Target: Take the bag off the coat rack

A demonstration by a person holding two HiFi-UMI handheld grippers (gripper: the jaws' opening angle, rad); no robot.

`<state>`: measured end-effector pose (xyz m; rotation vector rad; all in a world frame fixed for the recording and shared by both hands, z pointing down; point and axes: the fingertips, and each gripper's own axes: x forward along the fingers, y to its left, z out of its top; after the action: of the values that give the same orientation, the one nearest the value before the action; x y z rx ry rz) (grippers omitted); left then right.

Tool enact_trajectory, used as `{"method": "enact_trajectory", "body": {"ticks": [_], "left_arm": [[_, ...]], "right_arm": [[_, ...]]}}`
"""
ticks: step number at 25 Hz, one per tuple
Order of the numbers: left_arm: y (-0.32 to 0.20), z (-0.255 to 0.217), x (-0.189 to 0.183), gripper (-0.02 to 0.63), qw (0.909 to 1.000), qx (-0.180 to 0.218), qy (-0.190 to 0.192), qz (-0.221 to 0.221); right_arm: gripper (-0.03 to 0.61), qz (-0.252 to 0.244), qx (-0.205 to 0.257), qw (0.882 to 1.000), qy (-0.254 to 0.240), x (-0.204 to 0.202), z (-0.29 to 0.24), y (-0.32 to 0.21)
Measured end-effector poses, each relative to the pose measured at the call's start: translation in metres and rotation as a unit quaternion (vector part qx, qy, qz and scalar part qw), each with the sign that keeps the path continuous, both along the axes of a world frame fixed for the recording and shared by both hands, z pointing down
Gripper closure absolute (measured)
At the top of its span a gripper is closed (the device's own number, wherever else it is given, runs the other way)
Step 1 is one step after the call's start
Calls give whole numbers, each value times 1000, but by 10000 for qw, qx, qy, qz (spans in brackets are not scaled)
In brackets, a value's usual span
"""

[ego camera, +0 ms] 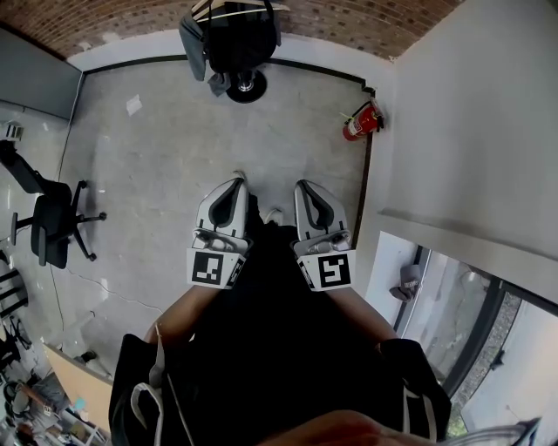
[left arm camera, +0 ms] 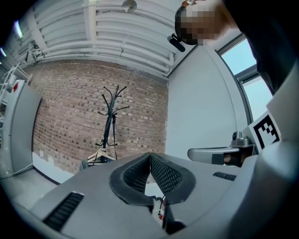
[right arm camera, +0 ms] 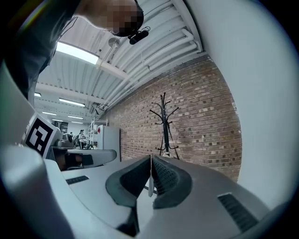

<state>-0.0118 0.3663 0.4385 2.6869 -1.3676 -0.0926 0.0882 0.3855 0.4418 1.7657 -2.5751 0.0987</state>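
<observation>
the person's dark clothing [ego camera: 261,348] fills the bottom of the head view, nearest the lens. the bag [ego camera: 194,37], a grey shape as far as i can tell among other dark things, hangs on the coat rack [ego camera: 247,85] at 12 o'clock, by the brick wall [ego camera: 349,17]. the rack stands upright, so the bag probably has to be lifted up off its hook. the left tool [ego camera: 236,183] and right tool [ego camera: 304,185] both point toward it, side by side and well apart from it, with bare floor [ego camera: 157,148] between. each has its jaws pressed together on nothing. the rack lies roughly on the line between them, so neither is clearly nearer. a fire extinguisher [ego camera: 360,122] stands at 1 o'clock and an office chair [ego camera: 52,228] at 9 o'clock.
</observation>
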Motion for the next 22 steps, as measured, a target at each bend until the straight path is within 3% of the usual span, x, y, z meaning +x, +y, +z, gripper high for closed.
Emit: {"method": "enact_trajectory", "body": {"ticks": [5,12,22], "left_arm": [[-3,7,3,593,10000,-70,19,56],[-27,15,16,594,9995,-179,9,267],[-135,10,20,594,9990,-155,399,141]], "right_arm": [[557,131,91,9999,4,6,-2,-4],[557,280,-219,9994,12,18,11,-30],[557,323,5,9975,631,26,-5,-128]]}}
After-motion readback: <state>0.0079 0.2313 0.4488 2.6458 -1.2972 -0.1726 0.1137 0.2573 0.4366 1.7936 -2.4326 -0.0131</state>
